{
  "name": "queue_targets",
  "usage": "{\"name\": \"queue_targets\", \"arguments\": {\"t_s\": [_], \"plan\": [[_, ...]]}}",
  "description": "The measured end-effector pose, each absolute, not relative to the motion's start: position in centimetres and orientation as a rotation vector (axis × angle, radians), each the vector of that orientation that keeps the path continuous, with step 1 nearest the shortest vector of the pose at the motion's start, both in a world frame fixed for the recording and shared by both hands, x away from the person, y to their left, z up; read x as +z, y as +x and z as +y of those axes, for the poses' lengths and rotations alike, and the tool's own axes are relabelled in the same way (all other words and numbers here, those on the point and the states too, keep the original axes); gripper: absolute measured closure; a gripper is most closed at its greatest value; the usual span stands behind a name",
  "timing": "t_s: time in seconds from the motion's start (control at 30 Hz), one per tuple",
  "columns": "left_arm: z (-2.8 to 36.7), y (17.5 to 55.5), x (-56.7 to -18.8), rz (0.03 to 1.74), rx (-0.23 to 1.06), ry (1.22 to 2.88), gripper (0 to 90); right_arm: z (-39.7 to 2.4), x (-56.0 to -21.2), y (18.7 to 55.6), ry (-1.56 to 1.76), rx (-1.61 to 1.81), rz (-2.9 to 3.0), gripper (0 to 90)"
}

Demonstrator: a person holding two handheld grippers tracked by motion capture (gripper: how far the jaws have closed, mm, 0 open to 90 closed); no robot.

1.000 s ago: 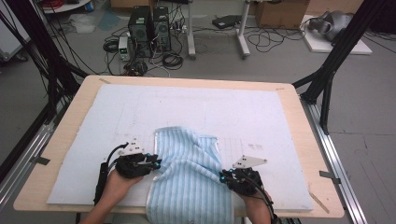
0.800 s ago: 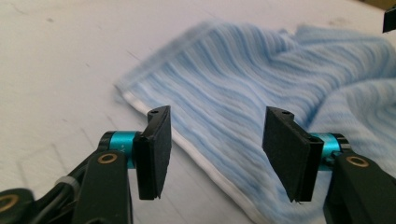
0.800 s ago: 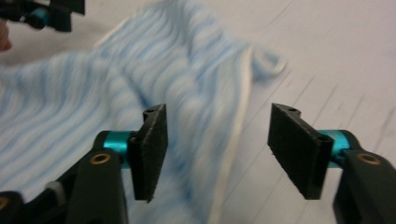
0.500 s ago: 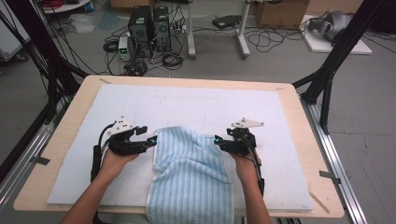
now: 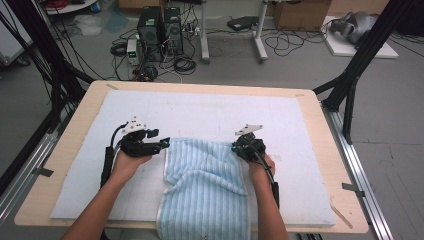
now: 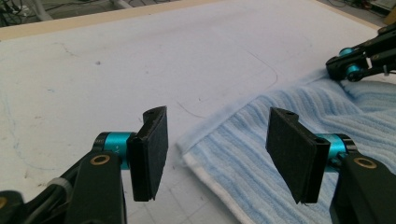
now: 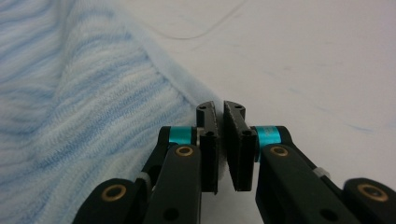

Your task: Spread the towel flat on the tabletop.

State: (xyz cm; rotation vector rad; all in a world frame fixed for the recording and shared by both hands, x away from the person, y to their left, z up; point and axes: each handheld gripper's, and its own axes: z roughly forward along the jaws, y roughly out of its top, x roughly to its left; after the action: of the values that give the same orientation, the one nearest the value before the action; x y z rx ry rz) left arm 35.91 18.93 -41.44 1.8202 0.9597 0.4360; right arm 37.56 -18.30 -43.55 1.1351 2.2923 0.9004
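- Since the earlier high-view frames, both hands have slid up from the near edge to the towel's far corners; the towel now lies flatter and spread wider there.
- High view: striped light-blue towel lies on the white pad covering the wooden counter, long axis running from the near edge toward the far side, near end hanging over the edge. Left hand-held gripper sits at the towel's far left corner, right hand-held gripper at its far right corner. Grey floor beyond holds computer towers, tangled cables, a cardboard box, black frame legs. No readable writing.
- Left gripper view: left hand-held gripper has its jaws apart, hovering over the towel's white-edged corner, pads not pressing it. Other gripper shows at the far corner.
- Right gripper view: right hand-held gripper has just been closing; jaws nearly together, pinching the towel's corner between the pads. Striped cloth spreads left, bare white pad right with faint pen lines.
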Motion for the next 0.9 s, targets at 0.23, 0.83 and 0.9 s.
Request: {"name": "queue_targets", "arguments": {"t_s": [0.23, 0.83, 0.9], "plan": [[18.1, 36.8, -42.5, 1.0, 0.403, 1.783, 40.4, -20.6, -43.3, 38.3, 1.275, 0.928, 2.066, 77.0], [13.2, 41.5, -44.6, 1.038, 0.386, 1.961, 40.2, -23.1, -41.8, 36.4, 1.302, 1.044, 2.076, 43.1], [12.6, 41.9, -45.2, 1.06, 0.4, 1.988, 41.5, -23.1, -42.0, 36.4, 1.318, 1.035, 2.096, 40.5]]}}
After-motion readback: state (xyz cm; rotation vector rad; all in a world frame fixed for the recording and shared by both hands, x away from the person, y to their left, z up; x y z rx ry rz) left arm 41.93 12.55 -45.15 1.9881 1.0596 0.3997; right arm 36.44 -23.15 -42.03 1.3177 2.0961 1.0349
